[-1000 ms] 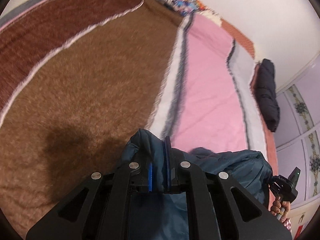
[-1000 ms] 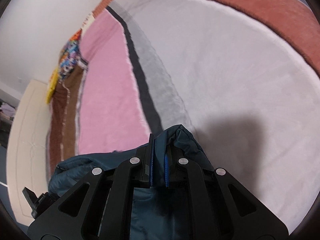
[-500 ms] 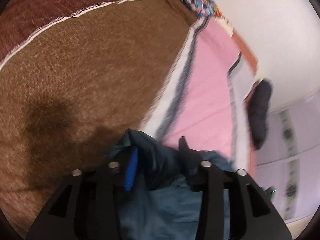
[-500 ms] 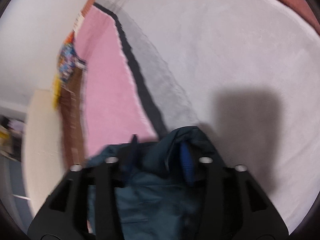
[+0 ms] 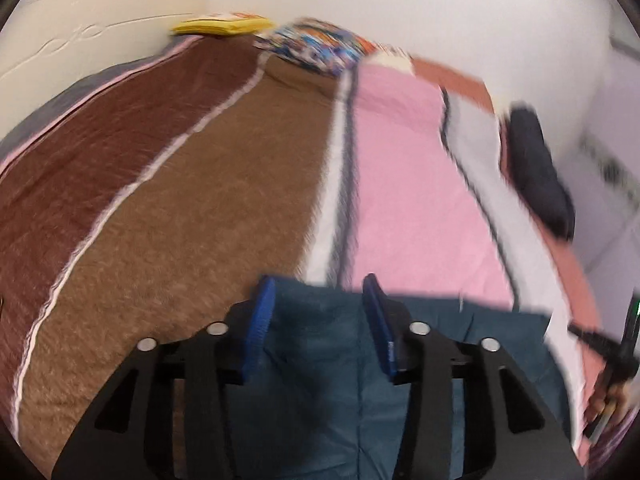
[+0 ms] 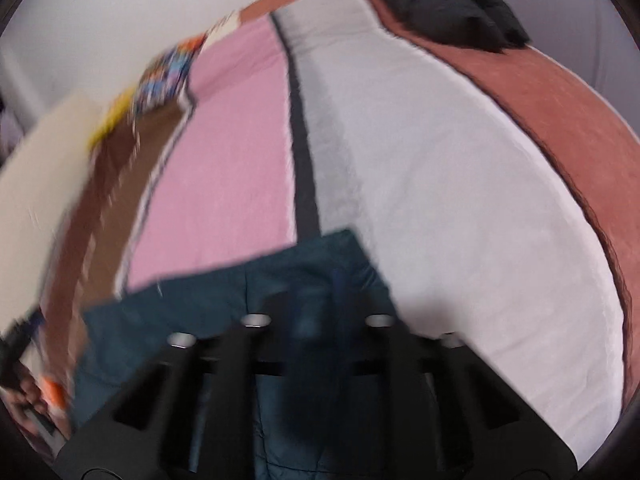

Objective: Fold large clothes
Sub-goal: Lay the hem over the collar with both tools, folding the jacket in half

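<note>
A dark teal garment point(image 5: 480, 340) lies flat across the striped blanket, its far edge straight. My left gripper point(image 5: 318, 284) hovers over its left end. The blue pads point(image 5: 260, 320) stand apart and are closing, touching no cloth. In the right wrist view the same garment point(image 6: 180, 312) spreads under my right gripper point(image 6: 314, 292). Its jaws are closing, blurred and almost together, and no fold rises between them. The right gripper point(image 5: 616, 344) and the hand holding it also show at the left wrist view's right edge.
The blanket has brown point(image 5: 180, 220), pink point(image 5: 400, 200) and white point(image 6: 460, 220) stripes. A black jacket point(image 6: 444, 0) is heaped at the far right edge. Patterned point(image 5: 316, 48) and yellow point(image 5: 220, 26) pillows lie by a cream headboard point(image 5: 80, 20).
Both grippers were shut on bunched teal cloth, then opened and let it drop. Both have risen and pulled back; the garment now lies flat. The right jaws have come nearly together again.
</note>
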`<state>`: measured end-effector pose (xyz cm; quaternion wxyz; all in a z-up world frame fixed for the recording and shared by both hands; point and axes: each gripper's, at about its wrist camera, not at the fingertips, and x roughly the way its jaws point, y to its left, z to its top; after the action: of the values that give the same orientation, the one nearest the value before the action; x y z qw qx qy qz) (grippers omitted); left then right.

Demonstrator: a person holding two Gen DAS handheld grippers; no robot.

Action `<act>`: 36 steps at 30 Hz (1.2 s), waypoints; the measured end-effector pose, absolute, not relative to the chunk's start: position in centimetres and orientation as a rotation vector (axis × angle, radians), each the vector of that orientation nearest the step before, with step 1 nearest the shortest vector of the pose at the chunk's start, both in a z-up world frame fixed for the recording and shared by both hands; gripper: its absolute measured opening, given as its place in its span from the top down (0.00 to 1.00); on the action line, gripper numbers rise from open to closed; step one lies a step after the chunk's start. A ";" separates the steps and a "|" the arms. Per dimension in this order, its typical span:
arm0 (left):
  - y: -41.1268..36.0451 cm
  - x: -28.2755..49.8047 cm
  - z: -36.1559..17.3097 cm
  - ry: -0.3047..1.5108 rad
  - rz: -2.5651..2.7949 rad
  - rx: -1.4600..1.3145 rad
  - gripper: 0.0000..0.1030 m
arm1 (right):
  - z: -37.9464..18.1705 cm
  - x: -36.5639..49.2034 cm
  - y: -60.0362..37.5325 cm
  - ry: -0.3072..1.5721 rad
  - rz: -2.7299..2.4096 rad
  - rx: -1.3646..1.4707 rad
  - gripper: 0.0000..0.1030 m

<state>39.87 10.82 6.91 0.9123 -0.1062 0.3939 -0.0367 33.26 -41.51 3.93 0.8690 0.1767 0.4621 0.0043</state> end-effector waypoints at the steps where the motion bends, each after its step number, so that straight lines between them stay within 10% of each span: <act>1: 10.2 40.3 6.0 0.836 -0.072 -0.198 0.63 | 3.4 33.5 -41.1 0.980 0.004 0.367 0.92; 20: 8.8 43.9 -4.0 1.030 0.049 -0.061 0.59 | -3.9 37.1 -40.4 1.102 -0.127 0.221 0.94; 36: 11.5 34.8 4.3 0.870 -0.032 -0.097 0.46 | 4.2 29.2 -41.2 0.971 -0.055 0.247 0.91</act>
<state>34.83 11.53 4.29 0.9057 -0.0470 0.4211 -0.0153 29.18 -41.22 4.15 0.8768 0.1184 0.4653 -0.0265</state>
